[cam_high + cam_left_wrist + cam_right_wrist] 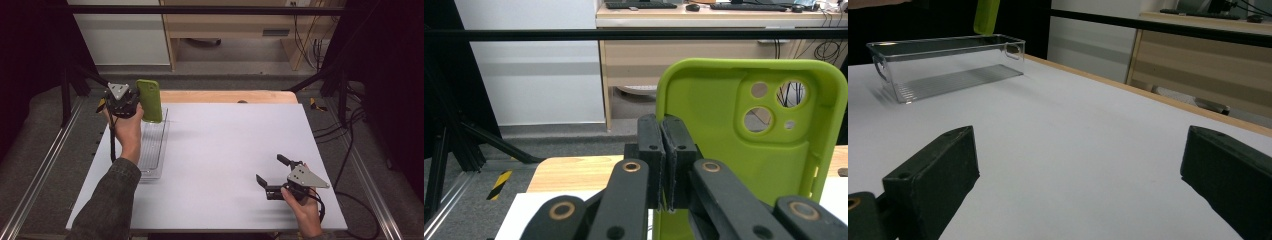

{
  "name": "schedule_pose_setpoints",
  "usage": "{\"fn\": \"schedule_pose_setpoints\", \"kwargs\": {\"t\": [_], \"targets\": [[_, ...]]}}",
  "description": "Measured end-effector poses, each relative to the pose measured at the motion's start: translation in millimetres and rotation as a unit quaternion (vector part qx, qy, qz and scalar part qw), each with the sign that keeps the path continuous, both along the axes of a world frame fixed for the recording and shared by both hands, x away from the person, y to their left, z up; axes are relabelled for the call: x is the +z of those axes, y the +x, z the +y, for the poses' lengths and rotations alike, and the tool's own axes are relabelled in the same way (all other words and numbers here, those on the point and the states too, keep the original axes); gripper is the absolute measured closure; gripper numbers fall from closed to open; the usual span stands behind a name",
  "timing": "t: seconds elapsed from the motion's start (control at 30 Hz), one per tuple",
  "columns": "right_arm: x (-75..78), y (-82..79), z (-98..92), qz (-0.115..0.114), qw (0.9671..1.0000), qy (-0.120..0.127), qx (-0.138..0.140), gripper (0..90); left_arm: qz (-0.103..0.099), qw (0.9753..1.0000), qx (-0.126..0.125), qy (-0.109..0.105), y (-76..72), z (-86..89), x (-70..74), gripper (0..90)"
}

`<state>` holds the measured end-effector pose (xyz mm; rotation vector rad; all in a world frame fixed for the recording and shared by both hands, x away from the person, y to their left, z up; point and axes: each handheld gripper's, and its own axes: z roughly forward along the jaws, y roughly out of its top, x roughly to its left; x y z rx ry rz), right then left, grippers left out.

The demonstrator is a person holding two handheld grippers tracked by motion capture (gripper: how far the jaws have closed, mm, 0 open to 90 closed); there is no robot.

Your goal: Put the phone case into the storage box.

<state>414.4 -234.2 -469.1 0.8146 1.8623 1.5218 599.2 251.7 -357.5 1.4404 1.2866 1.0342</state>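
Phone case [150, 101], lime green, stands upright, long axis vertical, camera cutouts uppermost, held over the far end of the clear bin [152, 150]. Left hand-held gripper [131, 102] is clenched on its edge. Right hand-held gripper [270, 172] rests released, low over the white counter [225, 150].

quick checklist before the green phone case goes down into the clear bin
1. Grip: left hand-held gripper is shut on the edge of the green phone case. Ok.
2. Case orientation: upright, camera cutouts at the top. Ok.
3. Position: the case hangs at the far end of the clear bin; whether it sits inside the rim line, cannot tell.
4. Bin contents: nothing visible inside it in the right gripper view. Ok.
5. Right hand-held gripper: open, low over the white table, well away from the bin. Ok.
6. Bin steadied: nothing holds it. Not ok if it slides.
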Motion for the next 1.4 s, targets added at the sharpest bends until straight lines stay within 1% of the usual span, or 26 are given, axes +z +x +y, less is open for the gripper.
{"fn": "schedule_pose_setpoints", "kwargs": {"t": [0.37, 0.67, 0.93, 1.07, 1.13, 1.2, 1.4], "targets": [[-0.4, 0.0, 0.1, 0.001, 1.0000, 0.002, 0.003, 2.3, 0.007, 1.0000, 0.001, 0.000, 0.2, -1.3, -3.2, 87.3], [-0.2, 0.0, -0.8, 0.001, 1.0000, 0.003, 0.002, 2.4, 0.011, 0.9999, 0.000, 0.005, 1.3, -2.0, -4.9, 87.3], [-0.3, 0.0, -0.8, 0.002, 1.0000, 0.003, 0.002, 2.4, 0.022, 0.9997, 0.007, 0.008, 4.4, 0.5, -8.1, 87.3], [-0.5, 0.0, -0.5, 0.003, 1.0000, 0.003, 0.004, 2.4, 0.024, 0.9996, 0.010, 0.004, 7.2, 0.3, -10.7, 87.3], [-0.4, -0.1, -0.9, 0.003, 1.0000, 0.003, 0.004, 2.4, 0.023, 0.9997, 0.013, -0.003, 7.9, -0.9, -11.5, 87.3], [-0.4, 0.1, -1.5, 0.002, 1.0000, 0.003, 0.003, 2.4, 0.017, 0.9998, 0.014, -0.001, 8.8, -3.9, -11.6, 87.3], [0.0, -0.2, -2.0, 0.002, 1.0000, 0.006, 0.002, 2.4, 0.019, 0.9995, 0.025, 0.006, 14.7, -7.5, -14.6, 87.3]]}}
